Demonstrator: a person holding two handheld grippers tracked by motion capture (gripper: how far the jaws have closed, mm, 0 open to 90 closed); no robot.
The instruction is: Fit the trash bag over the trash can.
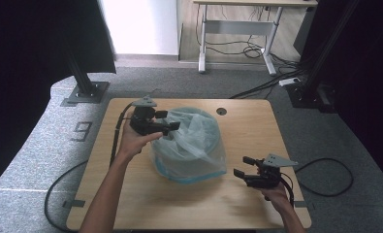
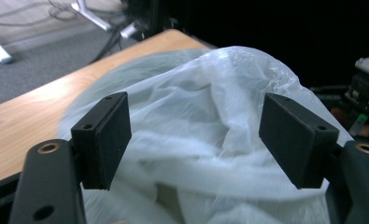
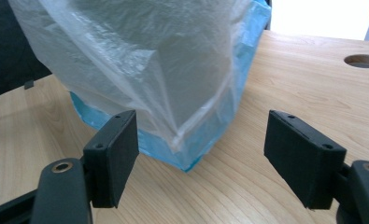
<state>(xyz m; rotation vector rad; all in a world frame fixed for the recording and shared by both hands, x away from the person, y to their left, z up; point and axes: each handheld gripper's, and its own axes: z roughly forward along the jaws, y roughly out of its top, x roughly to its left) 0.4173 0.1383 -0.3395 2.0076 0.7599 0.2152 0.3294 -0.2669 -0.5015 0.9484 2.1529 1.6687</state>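
Bag (image 1: 191, 141): thin translucent plastic film, crinkled, faintly glossy. Table (image 1: 247, 131): smooth light wood-grain. Gripper pads (image 3: 119, 149): matt black.

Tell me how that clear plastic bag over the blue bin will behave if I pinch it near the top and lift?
The plastic bag looks thin and crinkled, so it will probably fold and bunch between the pads rather than hold shape. It drapes loosely over the blue bin, so it may slide up alone. The film looks glossy, perhaps slippery.

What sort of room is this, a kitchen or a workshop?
Probably a lab or recording studio, not a kitchen. Dark curtains hang around a small wooden table, cables trail over grey carpet, and a person holds a hand-held gripper over a plastic bag.
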